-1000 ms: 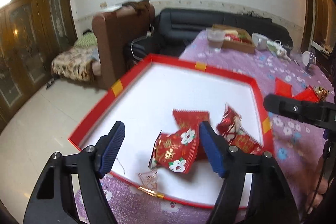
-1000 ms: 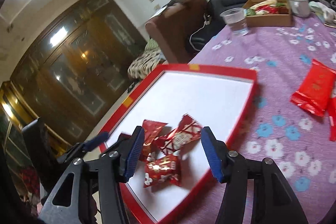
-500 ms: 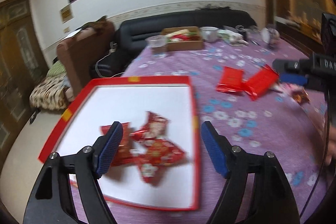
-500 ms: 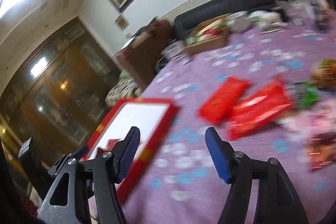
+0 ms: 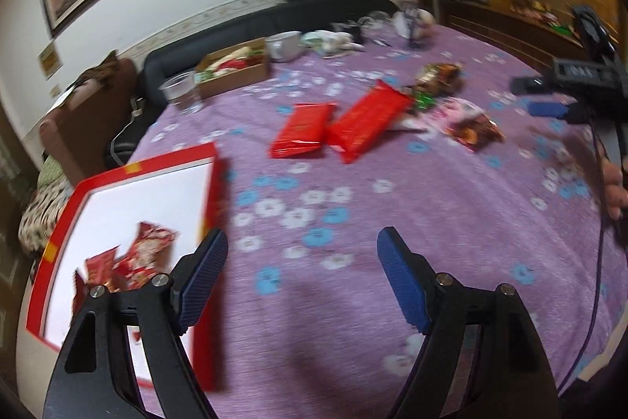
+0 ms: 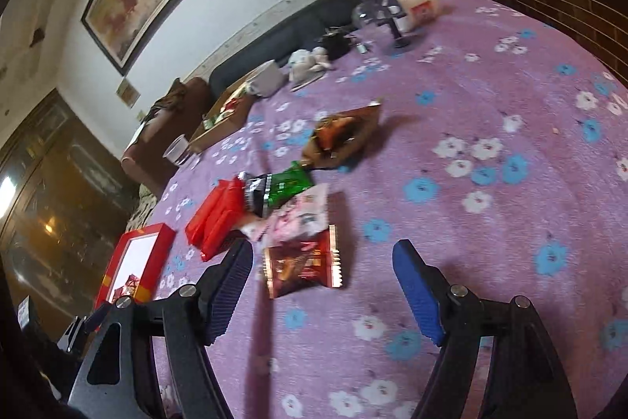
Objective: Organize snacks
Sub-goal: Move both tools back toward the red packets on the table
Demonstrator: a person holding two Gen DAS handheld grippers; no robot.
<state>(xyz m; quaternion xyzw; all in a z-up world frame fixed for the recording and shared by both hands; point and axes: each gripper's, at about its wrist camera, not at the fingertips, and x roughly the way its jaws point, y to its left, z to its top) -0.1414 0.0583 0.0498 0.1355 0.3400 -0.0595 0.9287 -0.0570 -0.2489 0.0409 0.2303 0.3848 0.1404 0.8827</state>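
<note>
A red-rimmed white tray [image 5: 208, 183] at the table's left holds several small red flowered snack packets [image 5: 145, 254]; it also shows in the right wrist view [image 6: 157, 242]. Two long red packs [image 5: 306, 130] [image 5: 369, 120] lie mid-table, with green [image 6: 284, 185], pink [image 6: 302, 214], brown [image 6: 341, 138] and dark red [image 6: 302, 266] packets beside them. My left gripper [image 5: 302, 273] is open and empty over bare cloth right of the tray. My right gripper [image 6: 322, 285] is open and empty, just short of the dark red packet; it also shows in the left wrist view [image 5: 545, 108].
The table wears a purple flowered cloth [image 5: 431, 222]. At the far end stand a cardboard box of snacks [image 5: 231, 73], a plastic cup [image 5: 182, 93], a white bowl [image 5: 284, 44] and a small fan [image 6: 388, 18]. A black sofa [image 5: 274, 18] lies behind.
Both grippers have swung right, away from the tray and toward the loose snacks on the cloth. Both stayed open and empty. The snacks in the tray have not moved.
</note>
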